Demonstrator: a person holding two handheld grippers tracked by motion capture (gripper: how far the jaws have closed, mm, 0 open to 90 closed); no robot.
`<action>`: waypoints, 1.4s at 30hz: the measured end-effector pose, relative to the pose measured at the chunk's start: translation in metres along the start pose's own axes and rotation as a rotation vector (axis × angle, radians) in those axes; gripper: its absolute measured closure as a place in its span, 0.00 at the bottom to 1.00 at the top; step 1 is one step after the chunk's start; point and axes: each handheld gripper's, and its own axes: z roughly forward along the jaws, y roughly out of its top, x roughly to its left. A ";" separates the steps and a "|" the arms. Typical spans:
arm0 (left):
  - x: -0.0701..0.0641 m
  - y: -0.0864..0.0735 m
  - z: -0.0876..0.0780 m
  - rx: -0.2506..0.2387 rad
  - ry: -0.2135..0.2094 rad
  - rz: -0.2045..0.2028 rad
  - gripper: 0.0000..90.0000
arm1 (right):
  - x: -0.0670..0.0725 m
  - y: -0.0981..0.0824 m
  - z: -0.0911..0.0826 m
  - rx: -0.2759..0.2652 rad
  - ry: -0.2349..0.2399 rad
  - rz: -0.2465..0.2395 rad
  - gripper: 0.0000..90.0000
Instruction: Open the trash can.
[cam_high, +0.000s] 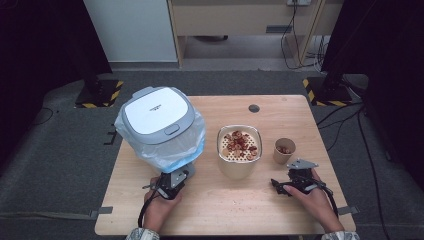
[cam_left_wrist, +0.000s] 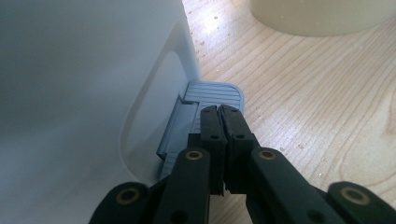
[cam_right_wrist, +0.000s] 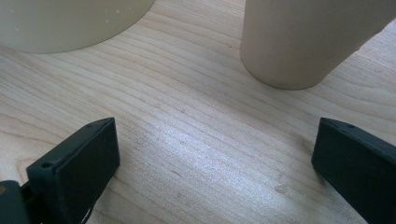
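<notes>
A white and grey pedal bin (cam_high: 159, 122) lined with a clear plastic bag stands at the table's left, its lid down. My left gripper (cam_high: 175, 177) is shut with nothing between its jaws. In the left gripper view its tips (cam_left_wrist: 222, 112) lie over the bin's ribbed grey pedal (cam_left_wrist: 212, 91), beside the bin wall (cam_left_wrist: 93, 93). My right gripper (cam_high: 290, 179) rests open on the bare wood (cam_right_wrist: 215, 140), just short of a small paper cup (cam_high: 284, 150) (cam_right_wrist: 303, 42). A cream bowl (cam_high: 239, 150) (cam_right_wrist: 70, 23) with a perforated insert holds reddish-brown pieces.
The paper cup also holds a few reddish-brown pieces. A round cable hole (cam_high: 254, 108) sits in the wooden table (cam_high: 225, 210) near its far edge. Small crumbs dot the wood in front of the bowl. Black stands flank the table on the floor.
</notes>
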 end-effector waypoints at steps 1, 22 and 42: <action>0.000 0.000 0.000 0.001 -0.002 0.007 0.97 | 0.000 0.000 0.000 0.000 0.000 0.000 0.02; 0.000 -0.003 0.007 0.037 -0.011 0.022 0.97 | -0.001 0.001 -0.002 0.028 0.006 -0.002 0.02; 0.000 -0.003 0.007 0.038 -0.013 0.019 0.97 | -0.014 0.005 -0.014 -0.010 -0.076 0.037 0.10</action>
